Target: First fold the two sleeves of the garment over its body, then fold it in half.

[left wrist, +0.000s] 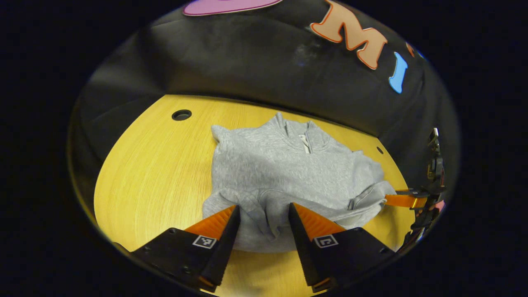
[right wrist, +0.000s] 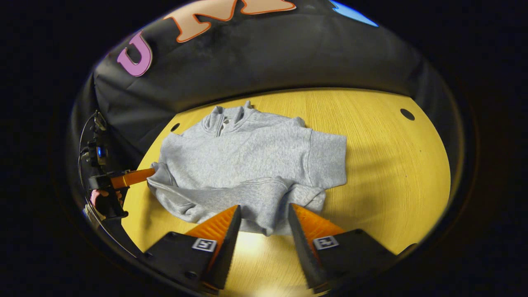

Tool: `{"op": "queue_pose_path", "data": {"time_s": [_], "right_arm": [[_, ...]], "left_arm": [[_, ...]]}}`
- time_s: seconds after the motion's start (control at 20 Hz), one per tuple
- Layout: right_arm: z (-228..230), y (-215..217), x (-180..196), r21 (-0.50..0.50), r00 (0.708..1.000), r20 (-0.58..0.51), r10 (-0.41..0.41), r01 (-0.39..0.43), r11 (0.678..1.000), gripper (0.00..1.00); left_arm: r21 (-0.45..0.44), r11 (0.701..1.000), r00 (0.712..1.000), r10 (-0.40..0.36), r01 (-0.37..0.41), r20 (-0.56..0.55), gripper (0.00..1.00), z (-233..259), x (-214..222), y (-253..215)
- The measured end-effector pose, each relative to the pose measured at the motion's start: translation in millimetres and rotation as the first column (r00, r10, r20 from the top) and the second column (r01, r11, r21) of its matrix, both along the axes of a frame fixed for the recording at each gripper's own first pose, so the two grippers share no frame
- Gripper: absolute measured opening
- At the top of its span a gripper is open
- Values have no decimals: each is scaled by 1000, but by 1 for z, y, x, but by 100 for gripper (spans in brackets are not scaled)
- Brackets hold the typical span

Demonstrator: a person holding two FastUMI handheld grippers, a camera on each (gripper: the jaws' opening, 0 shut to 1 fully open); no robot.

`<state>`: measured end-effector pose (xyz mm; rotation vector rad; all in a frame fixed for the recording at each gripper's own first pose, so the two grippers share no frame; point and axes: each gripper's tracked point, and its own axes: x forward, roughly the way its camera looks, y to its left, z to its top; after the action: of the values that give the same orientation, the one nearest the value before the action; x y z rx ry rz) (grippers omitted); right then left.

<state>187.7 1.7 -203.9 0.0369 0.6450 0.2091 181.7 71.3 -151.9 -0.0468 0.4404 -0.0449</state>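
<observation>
Left gripper is held open over the near hem of the grey garment on the wooden table; both sleeves are judged folded in. Right gripper, seen open, nothing gripped; the half fold is left. A hand is shown here.

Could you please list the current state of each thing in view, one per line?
garment: lying on the table, zip collar toward the booth wall, both sleeves already folded over the body, not yet folded in half.
left gripper: open, fingers either side of the near hem.
right gripper: open, at the near hem.
table: bare wood around the garment, with round holes near its far edge.
</observation>
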Motion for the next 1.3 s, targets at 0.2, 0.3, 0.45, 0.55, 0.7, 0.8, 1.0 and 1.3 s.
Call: {"op": "queue_pose_path", "data": {"time_s": [0.2, 0.3, 0.45, 0.55, 0.7, 0.8, 1.0, 1.3], "right_arm": [[39, 5, -17, -25, 993, 122, 1, 3, 1000, 99], [60, 10, -34, -13, 985, 173, -8, 11, 1000, 96], [87, 16, -61, 2, 971, 236, -27, 27, 1000, 99], [100, 19, -84, 14, 962, 270, -44, 42, 999, 99], [117, 22, -121, 44, 943, 320, -87, 77, 996, 99], [122, 18, -146, 49, 928, 351, -127, 117, 992, 99], [122, 13, -186, 92, 898, 386, -213, 192, 977, 96], [107, 3, -220, 103, 886, 371, -279, 259, 960, 99]], "left_arm": [[83, 995, 995, -56, 49, 83, 86, 39, -17, -13], [117, 990, 990, -97, 85, 102, 90, 53, -30, -25], [102, 985, 980, -151, 137, 133, 87, 69, -56, -52], [98, 982, 977, -171, 159, 124, 87, 69, -72, -63], [105, 977, 973, -198, 187, 115, 88, 70, -95, -75], [125, 974, 975, -204, 191, 94, 91, 66, -110, -75], [172, 948, 960, -277, 266, 40, 90, 57, -127, -93], [164, 920, 934, -357, 357, -31, 88, 36, -132, -130]]}}
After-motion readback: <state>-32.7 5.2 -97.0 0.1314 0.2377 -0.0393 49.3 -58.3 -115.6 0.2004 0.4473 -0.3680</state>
